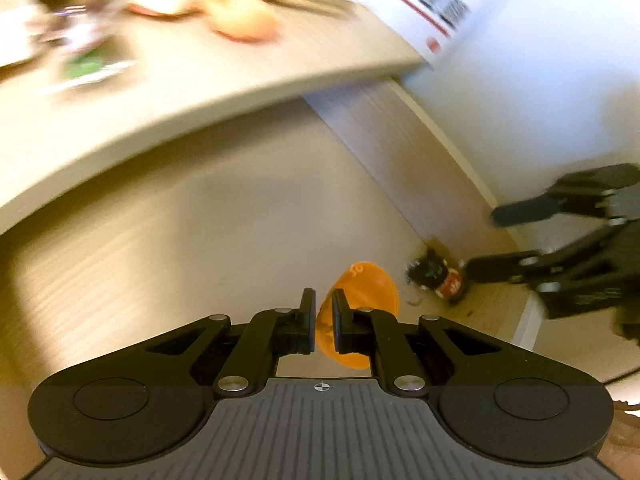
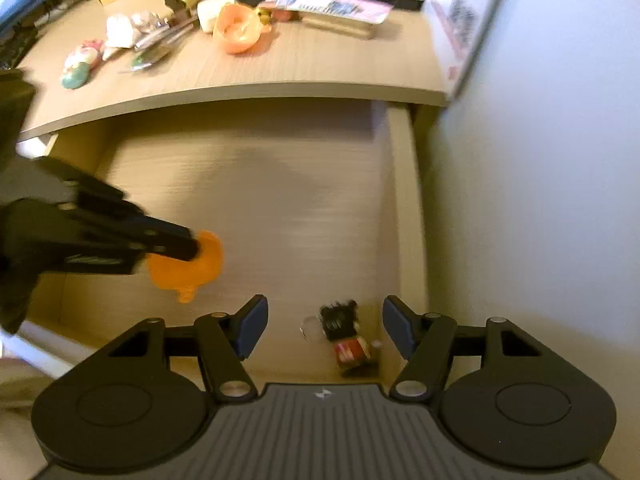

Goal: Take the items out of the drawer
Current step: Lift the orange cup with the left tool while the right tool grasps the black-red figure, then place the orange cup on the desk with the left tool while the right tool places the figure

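Drawer point(image 2: 248, 200) open and nearly bare, filling the middle of both views under the desk point(image 2: 280, 88), and you've got two items in play. Your left gripper point(image 1: 323, 320) is pinched tight on the orange plastic piece point(image 1: 368, 284), lower centre of the left wrist view; in the right wrist view that same orange piece point(image 2: 192, 264) hangs off the black fingers at the left edge, above the drawer floor. Watch that grip: you're holding it by a thin edge with most of the piece sticking out past the pads, so a quick swing toward the desk could twist it loose and drop it back in. Your right gripper point(image 2: 324, 330) points steeply down with its jaws standing apart, nothing between the pads yet, and the small dark-haired figure point(image 2: 348, 340) in red lies on the drawer floor between them, close to the right-hand drawer wall point(image 2: 404, 200). That's your second risk: the right finger has little room beside that wall, so if you come down off-centre it may catch the wall or nudge the figure instead of straddling it. A clear ring point(image 2: 310, 326) lies just beside the figure and could get dragged along. The two grippers are near each other, so keep the left one clear. Items already out sit scattered along the desk in the upper left.
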`<move>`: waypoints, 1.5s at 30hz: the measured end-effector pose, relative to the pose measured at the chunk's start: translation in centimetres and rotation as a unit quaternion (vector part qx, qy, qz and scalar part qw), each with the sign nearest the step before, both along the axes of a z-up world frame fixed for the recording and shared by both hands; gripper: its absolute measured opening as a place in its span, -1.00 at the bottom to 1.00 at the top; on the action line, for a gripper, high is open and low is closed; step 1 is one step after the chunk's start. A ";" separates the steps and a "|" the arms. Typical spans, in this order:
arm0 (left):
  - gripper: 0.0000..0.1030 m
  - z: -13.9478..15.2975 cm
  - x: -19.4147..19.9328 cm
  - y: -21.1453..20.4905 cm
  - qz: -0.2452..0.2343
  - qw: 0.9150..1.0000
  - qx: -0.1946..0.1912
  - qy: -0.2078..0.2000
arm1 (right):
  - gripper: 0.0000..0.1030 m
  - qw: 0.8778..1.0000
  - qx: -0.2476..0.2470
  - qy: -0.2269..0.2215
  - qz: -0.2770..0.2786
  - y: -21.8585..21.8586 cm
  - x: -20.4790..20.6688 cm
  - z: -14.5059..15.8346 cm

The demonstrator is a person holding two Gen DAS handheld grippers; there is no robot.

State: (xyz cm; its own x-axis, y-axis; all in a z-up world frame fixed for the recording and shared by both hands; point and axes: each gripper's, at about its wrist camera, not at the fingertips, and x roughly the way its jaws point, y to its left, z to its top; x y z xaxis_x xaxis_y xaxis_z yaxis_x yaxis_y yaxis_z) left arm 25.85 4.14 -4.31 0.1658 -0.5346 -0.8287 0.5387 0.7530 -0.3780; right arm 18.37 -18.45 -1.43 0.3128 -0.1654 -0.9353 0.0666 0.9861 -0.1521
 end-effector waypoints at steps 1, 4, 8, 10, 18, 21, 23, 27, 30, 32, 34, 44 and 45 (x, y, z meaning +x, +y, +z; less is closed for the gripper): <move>-0.80 0.3 -0.1 0.9 0.014 1.000 -0.004 -0.002 | 0.27 1.000 0.001 0.018 0.004 0.2 1.0 -0.7; -0.80 1.0 -0.6 3.4 0.061 0.998 -0.016 -0.004 | 0.27 0.997 -0.018 0.078 0.014 0.9 3.9 -3.3; -0.80 1.8 -1.4 5.8 0.105 0.994 -0.034 -0.001 | 0.24 0.985 -0.064 0.157 0.039 2.1 6.9 -6.8; -0.80 1.9 -2.1 6.6 0.120 0.992 -0.044 0.000 | 0.17 0.977 -0.076 0.195 0.044 2.2 7.9 -8.1; -0.80 2.2 -3.8 9.9 0.155 0.986 -0.058 0.007 | 0.01 0.946 -0.127 0.287 0.082 3.3 8.4 -12.1; -0.80 2.1 -4.0 10.2 0.156 0.986 -0.059 0.008 | -0.35 0.933 -0.154 0.308 0.108 3.7 7.5 -13.2; -0.80 2.1 -3.9 10.1 0.153 0.986 -0.060 0.008 | -0.41 0.936 -0.147 0.304 0.101 3.5 7.2 -13.2; -0.80 2.1 -3.9 9.4 0.137 0.989 -0.061 0.009 | -0.41 0.965 -0.088 0.239 0.055 2.6 7.3 -10.2; -0.80 2.2 -4.1 8.6 0.119 0.991 -0.059 0.009 | -0.42 0.984 -0.040 0.172 0.033 2.5 7.3 -7.0; -0.80 2.5 -4.2 8.4 0.111 0.992 -0.059 0.006 | -0.42 0.991 -0.014 0.133 0.027 2.8 6.9 -5.1; -0.80 3.4 -3.9 8.6 0.108 0.992 -0.061 -0.006 | -0.42 0.996 0.017 0.090 0.016 3.2 6.7 -3.1; -0.80 12.8 5.0 9.9 0.161 0.973 -0.057 -0.158 | -0.42 0.988 0.116 -0.097 0.018 3.8 6.3 6.0; -0.80 12.9 6.0 9.9 0.171 0.969 -0.054 -0.172 | -0.42 0.987 0.122 -0.108 0.014 4.1 5.9 6.7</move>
State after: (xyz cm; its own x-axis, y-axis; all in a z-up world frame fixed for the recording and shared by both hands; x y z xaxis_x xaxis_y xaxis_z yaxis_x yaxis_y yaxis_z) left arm 31.90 14.00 8.58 0.6048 -0.4797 -0.6357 0.3723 0.8760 -0.3067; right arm 24.31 -14.31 5.29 0.5098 0.0672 -0.8577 0.0439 0.9936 0.1040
